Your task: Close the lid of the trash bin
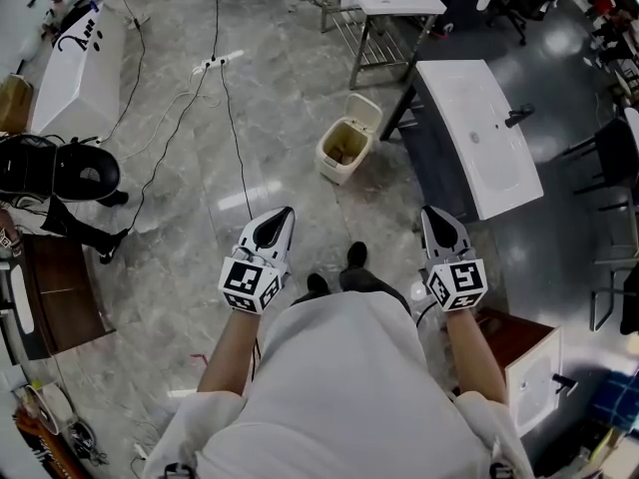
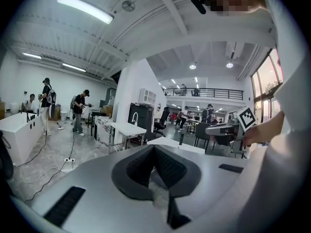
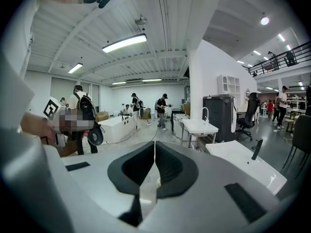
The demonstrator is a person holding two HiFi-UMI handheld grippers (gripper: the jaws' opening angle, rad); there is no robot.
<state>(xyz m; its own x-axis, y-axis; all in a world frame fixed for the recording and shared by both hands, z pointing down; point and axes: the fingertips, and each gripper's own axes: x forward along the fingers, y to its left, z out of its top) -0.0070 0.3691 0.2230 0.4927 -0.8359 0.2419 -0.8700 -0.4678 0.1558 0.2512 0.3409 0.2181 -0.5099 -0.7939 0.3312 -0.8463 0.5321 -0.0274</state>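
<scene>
Trash bin point(image 1: 344, 148): on floor, lid raised. Left gripper point(image 1: 279, 220), right gripper point(image 1: 432, 218): jaws closed, empty, well short of bin.

Big, bright work hall, much like a lab. Shiny grey stone floor point(image 1: 290, 98) with long cables point(image 1: 236, 148) and a plug strip point(image 1: 212, 64) lying on it. White bathtub point(image 1: 80, 83) and white sink bench point(image 1: 469, 98) set out in the open, well apart. High white ceiling with long strip lights point(image 2: 85, 8). Upstairs walkway with a railing point(image 2: 204, 93). Office chairs point(image 3: 250, 111) and more white benches farther back. Several people point(image 2: 79, 111) standing about near the tub.
</scene>
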